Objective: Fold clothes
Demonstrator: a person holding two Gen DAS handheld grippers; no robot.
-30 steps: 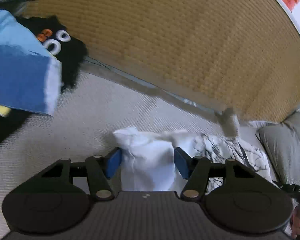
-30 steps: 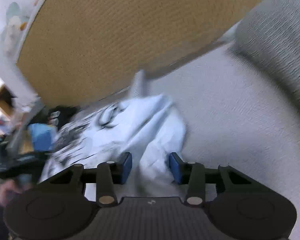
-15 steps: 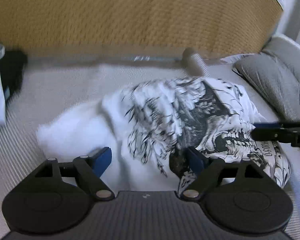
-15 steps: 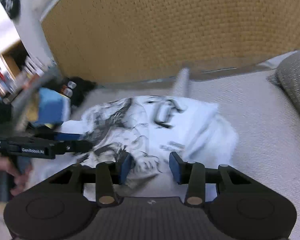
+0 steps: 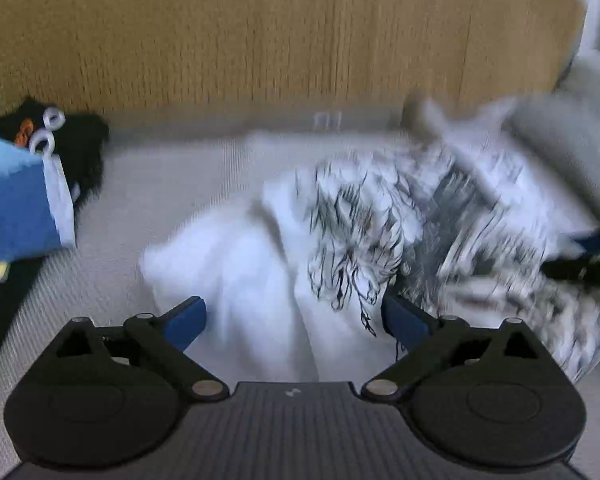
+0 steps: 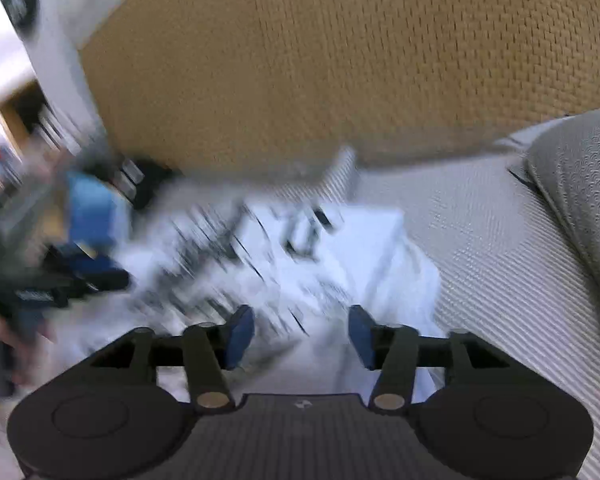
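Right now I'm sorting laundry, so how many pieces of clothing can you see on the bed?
2. A white printed T-shirt lies crumpled mid-bed, before both hand-held grippers. A blue garment sits at the left edge. The black item behind it is unclear; more may be hidden.

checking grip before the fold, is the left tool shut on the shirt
No, the left tool is wide open, with the white shirt lying loose between its fingers.
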